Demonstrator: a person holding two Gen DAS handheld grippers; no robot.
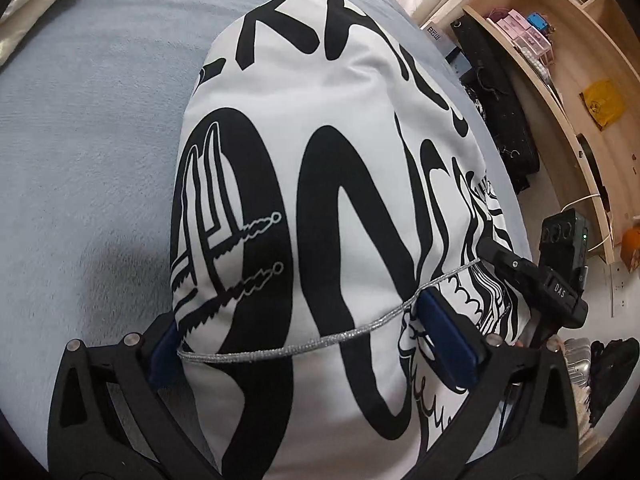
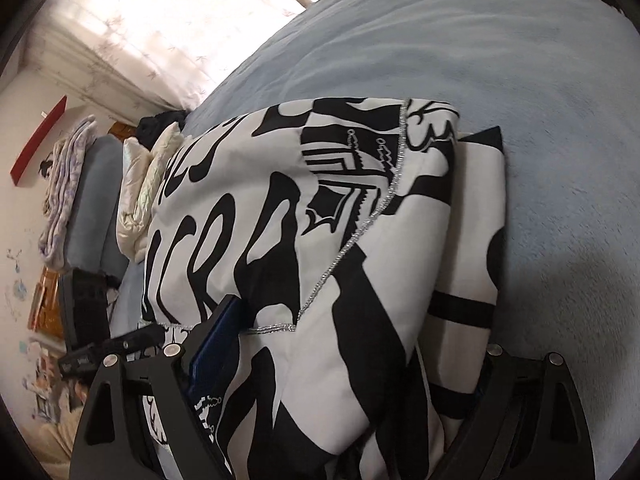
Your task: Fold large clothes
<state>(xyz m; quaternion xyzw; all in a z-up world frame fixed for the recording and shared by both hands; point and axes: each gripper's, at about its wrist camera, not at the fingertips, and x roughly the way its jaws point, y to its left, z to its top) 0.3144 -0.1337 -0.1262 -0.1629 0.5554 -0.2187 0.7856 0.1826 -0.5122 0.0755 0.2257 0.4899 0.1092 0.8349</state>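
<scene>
Jaws of both grippers spread around the garment [image 1: 320,128]; only the right view shows pillows [image 2: 148,184].

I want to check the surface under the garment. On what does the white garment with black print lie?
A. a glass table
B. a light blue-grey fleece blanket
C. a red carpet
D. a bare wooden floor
B: the white garment rests on a light blue-grey fleece blanket, which spreads around it in both wrist views.
</scene>
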